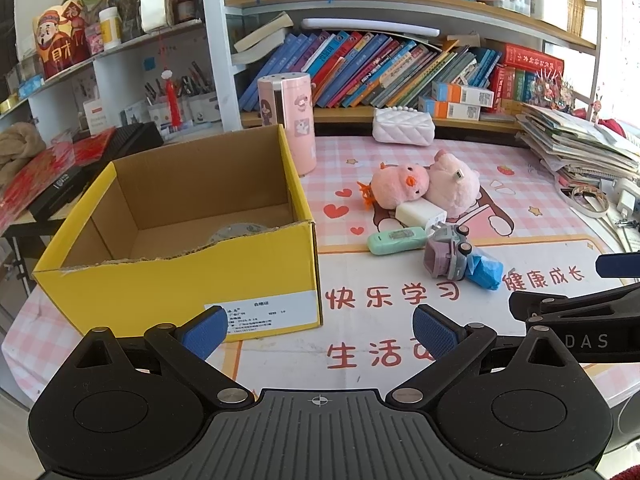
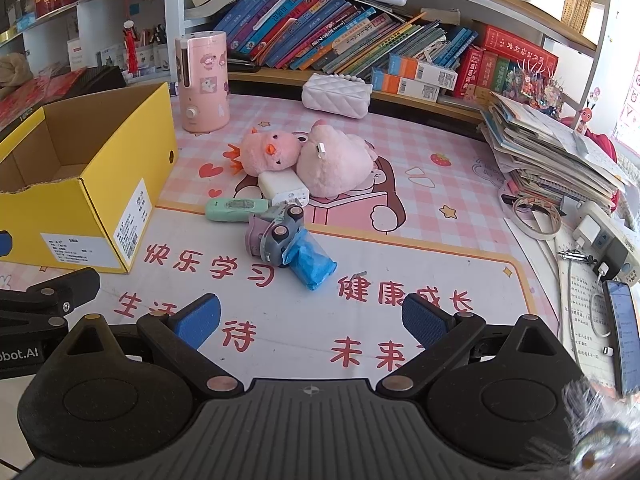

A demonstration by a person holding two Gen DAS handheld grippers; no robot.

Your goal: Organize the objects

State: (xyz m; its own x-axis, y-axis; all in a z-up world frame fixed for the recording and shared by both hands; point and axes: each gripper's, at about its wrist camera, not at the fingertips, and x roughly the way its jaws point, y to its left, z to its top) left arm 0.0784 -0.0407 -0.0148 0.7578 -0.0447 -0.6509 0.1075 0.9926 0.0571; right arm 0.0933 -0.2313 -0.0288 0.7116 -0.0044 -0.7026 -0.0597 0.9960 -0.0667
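Both grippers, left (image 1: 320, 332) and right (image 2: 310, 318), hovered wide open and empty near the desk's front edge, probably staging between the yellow box (image 1: 192, 280) and the clustered toys (image 2: 280, 200) awaiting boxing.

Ahead and to the left of the left hand-held gripper (image 1: 320, 332), an open cardboard box (image 1: 180, 272) sits on the tabletop (image 1: 380, 364). Ahead of the right hand-held gripper (image 2: 310, 320) lies a cluster: a wrapped packet (image 2: 310, 262) nearest, touching a toy truck (image 2: 276, 232); a small case (image 2: 236, 209) to the truck's left; a charger block (image 2: 282, 189) behind it, and two plush toys (image 2: 304, 156) beyond. A bookshelf (image 2: 320, 28) stands behind everything.
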